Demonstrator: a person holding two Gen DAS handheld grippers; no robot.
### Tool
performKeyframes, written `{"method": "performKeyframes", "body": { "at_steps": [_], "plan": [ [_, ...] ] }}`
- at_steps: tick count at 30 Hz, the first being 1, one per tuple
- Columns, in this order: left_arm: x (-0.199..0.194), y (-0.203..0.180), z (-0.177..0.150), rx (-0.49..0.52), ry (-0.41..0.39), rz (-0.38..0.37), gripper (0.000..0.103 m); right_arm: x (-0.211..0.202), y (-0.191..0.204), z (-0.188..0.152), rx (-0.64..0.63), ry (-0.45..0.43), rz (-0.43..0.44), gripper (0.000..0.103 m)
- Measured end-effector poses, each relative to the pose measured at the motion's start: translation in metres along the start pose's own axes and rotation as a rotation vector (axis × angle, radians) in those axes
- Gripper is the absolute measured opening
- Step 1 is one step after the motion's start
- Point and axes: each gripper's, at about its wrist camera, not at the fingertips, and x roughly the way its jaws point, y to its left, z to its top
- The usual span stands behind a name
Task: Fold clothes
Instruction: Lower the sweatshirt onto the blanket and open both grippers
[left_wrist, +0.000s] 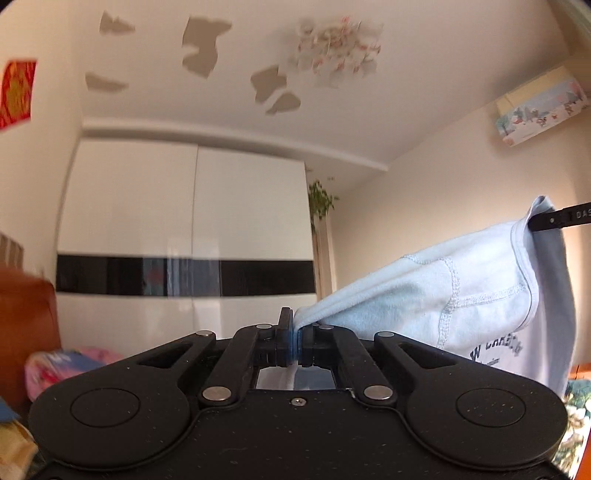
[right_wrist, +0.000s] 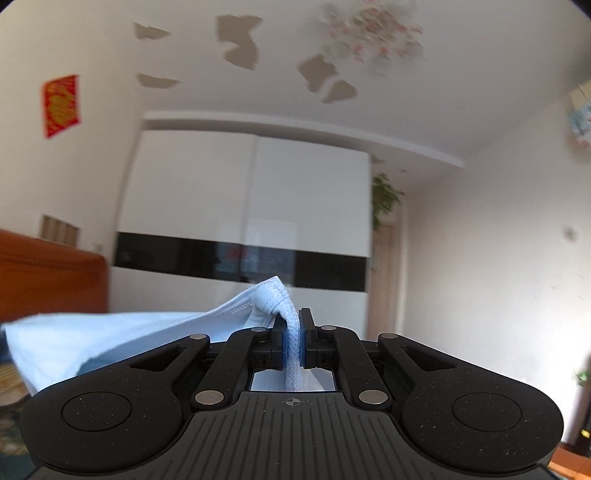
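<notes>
A pale blue cotton shirt (left_wrist: 480, 280) is clamped by the left gripper (left_wrist: 295, 339). Its ribbed collar edge (right_wrist: 293, 347) is pinched between the closed fingers of the right gripper (right_wrist: 293, 343).

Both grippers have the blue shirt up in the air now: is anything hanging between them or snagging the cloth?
Nothing visible does. The left gripper and the right gripper are each shut on an edge of the blue shirt, which hangs free between them. The surface below is mostly out of view, so I cannot tell what lies there.

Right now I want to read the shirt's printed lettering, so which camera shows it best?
Left wrist view: the light blue shirt hangs open, dark lettering partly visible. The right wrist view shows only its ribbed edge and plain fabric.
</notes>
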Motion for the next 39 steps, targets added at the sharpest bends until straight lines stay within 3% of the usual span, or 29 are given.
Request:
{"method": "performKeyframes", "body": {
  "at_steps": [4,7,10,13,17,22,26,29,36,39],
  "plan": [
    [-0.050,-0.002,0.003,0.069,0.003,-0.001,0.002,-0.029,0.010,-0.002,-0.017,-0.022,0.067,0.004],
    [-0.063,0.000,0.005,0.098,0.008,0.014,0.002,-0.034,0.021,0.008,-0.042,-0.047,0.099,0.004],
    [-0.062,0.006,0.006,0.114,0.016,0.057,0.003,-0.015,0.033,0.018,-0.056,-0.047,0.118,0.004],
    [-0.047,0.023,-0.014,0.101,0.077,0.113,0.003,0.033,0.050,0.009,-0.061,0.026,0.151,0.005],
    [-0.015,0.050,-0.080,0.012,0.251,0.148,0.003,0.116,0.086,-0.047,-0.131,0.198,0.172,0.005],
    [0.032,0.081,-0.190,-0.103,0.519,0.207,0.002,0.216,0.123,-0.164,-0.100,0.489,0.204,0.005],
    [0.070,0.102,-0.266,-0.143,0.699,0.273,0.002,0.274,0.150,-0.243,-0.069,0.652,0.231,0.005],
    [0.092,0.120,-0.292,-0.136,0.758,0.312,0.002,0.313,0.165,-0.278,-0.034,0.720,0.235,0.005],
    [0.145,0.155,-0.325,-0.156,0.812,0.383,0.002,0.388,0.185,-0.310,-0.018,0.784,0.254,0.004],
    [0.162,0.167,-0.348,-0.190,0.878,0.403,0.002,0.411,0.187,-0.322,0.003,0.822,0.259,0.004]
  ]
}}
